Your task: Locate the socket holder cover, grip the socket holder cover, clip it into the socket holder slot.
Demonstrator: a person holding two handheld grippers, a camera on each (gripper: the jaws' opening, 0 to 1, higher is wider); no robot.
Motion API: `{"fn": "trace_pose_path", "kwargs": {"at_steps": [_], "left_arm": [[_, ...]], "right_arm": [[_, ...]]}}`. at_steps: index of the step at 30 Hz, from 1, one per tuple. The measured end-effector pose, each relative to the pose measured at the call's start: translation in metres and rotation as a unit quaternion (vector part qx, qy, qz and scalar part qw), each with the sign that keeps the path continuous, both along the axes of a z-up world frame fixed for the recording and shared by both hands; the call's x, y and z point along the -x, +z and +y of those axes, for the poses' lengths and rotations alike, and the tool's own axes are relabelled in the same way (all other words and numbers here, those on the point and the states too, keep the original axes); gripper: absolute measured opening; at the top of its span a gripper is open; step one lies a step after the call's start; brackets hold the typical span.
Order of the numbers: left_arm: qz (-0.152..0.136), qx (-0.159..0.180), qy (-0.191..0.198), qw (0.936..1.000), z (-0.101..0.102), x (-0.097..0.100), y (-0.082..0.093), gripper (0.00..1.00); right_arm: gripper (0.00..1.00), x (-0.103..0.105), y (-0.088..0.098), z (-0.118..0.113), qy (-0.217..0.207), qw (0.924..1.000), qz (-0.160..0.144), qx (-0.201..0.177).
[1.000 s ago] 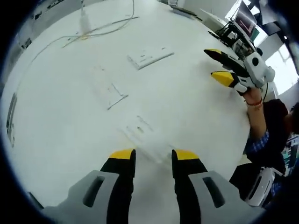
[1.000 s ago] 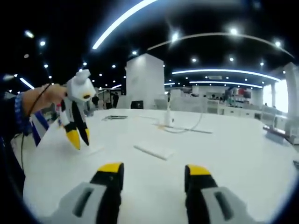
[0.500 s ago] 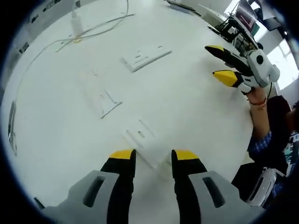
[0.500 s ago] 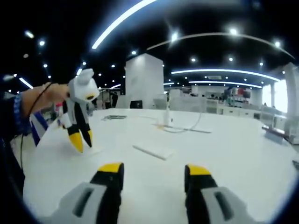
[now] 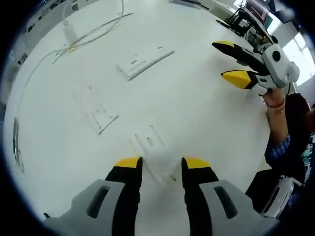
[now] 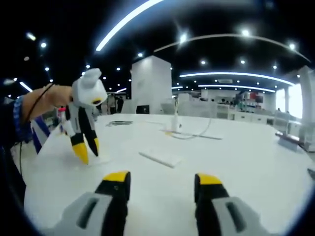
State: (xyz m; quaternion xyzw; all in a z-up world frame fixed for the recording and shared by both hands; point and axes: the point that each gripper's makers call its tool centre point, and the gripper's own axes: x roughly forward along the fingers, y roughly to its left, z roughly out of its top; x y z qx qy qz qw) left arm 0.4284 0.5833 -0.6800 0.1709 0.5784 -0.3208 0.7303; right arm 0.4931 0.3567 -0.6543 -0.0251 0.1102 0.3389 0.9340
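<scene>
A flat white plate with small slots point(image 5: 149, 145) lies on the white table point(image 5: 197, 113), just beyond and between my left gripper's point(image 5: 162, 164) yellow tips. The jaws stand open, nothing clamped. A thin frame-like piece point(image 5: 97, 112) lies further left. A thicker white socket part point(image 5: 144, 58) lies beyond it, and appears in the right gripper view as a white slab point(image 6: 160, 158). My right gripper point(image 5: 235, 61) hovers open above the table at the right. In the right gripper view, the left gripper point(image 6: 87, 149) points down at the table, and my right gripper point(image 6: 162, 178) is open on nothing.
White cables point(image 5: 86, 34) run across the far side of the table to a small upright white object point(image 6: 175, 122). A person's hand and blue sleeve point(image 5: 276, 142) hold the right gripper by the table edge. Desks and monitors point(image 5: 251, 19) stand beyond.
The left gripper has dropped closer to the near plate, whose end now lies between its tips. In the right gripper view it has edged right and down. The right gripper has barely moved.
</scene>
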Motion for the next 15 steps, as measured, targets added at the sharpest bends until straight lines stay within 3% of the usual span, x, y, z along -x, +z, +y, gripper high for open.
{"fn": "trace_pose_path", "kwargs": {"at_steps": [8, 15], "left_arm": [[-0.013, -0.034, -0.018, 0.9992, 0.018, -0.002, 0.001, 0.32], [-0.013, -0.043, -0.018, 0.9988, 0.017, -0.007, 0.003, 0.33]], "right_arm": [[0.53, -0.001, 0.0, 0.0, 0.001, 1.0, 0.001, 0.002], [0.53, 0.0, -0.001, 0.001, 0.003, 1.0, 0.002, 0.006]]}}
